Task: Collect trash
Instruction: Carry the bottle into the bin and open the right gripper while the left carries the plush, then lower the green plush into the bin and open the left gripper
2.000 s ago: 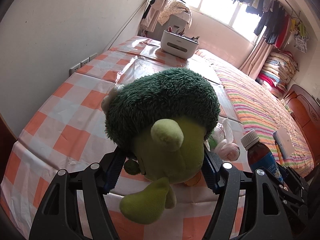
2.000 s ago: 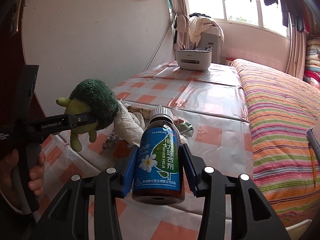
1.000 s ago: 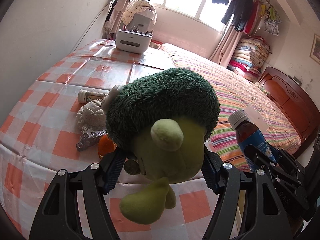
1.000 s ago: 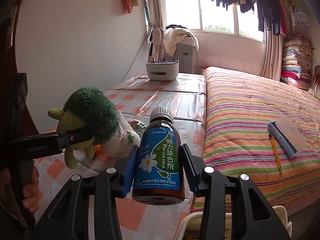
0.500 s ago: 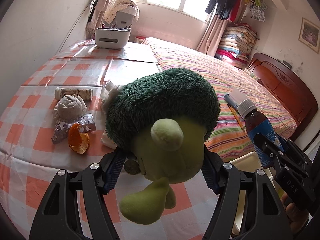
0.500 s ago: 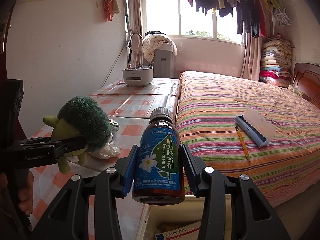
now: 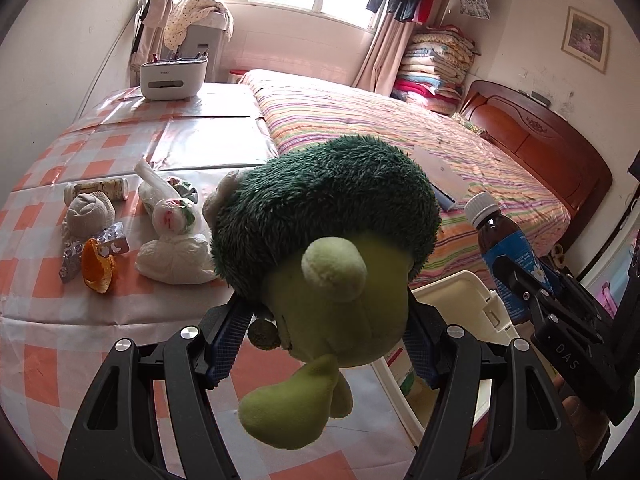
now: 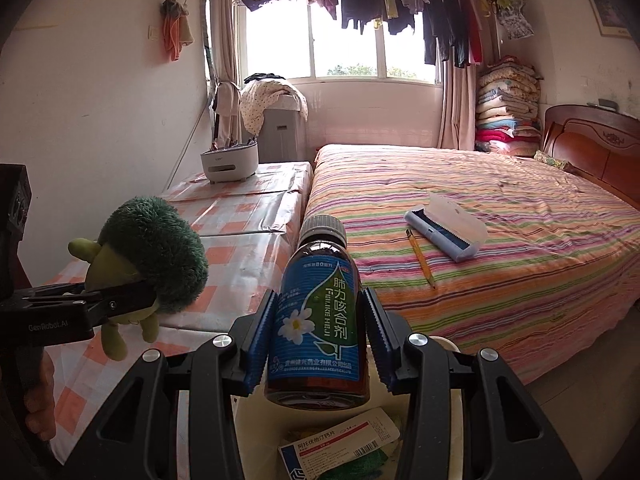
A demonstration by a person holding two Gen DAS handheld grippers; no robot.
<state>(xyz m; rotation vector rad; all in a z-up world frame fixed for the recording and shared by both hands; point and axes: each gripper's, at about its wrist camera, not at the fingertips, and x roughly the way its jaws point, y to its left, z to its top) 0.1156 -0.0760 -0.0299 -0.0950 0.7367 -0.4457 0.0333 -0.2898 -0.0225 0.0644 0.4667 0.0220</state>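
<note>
Both claws have swung toward the bin (image 8: 400, 456): left gripper (image 7: 326, 338) pinching plush toy (image 7: 320, 248), right gripper (image 8: 318, 340) clamping syrup bottle (image 8: 316, 312).

The plush toy (image 7: 324, 264) fills the middle of the left wrist view and hides the near right corner of the table (image 7: 120, 312) and most of the white bin (image 7: 460, 300) — only the bin's rim shows. In the right wrist view the syrup bottle (image 8: 316, 316) covers the bin's (image 8: 444, 344) mouth; a medicine box (image 8: 340, 440) inside runs off the bottom edge. The bottle's small print is probably unreadable — too fine to tell.
</note>
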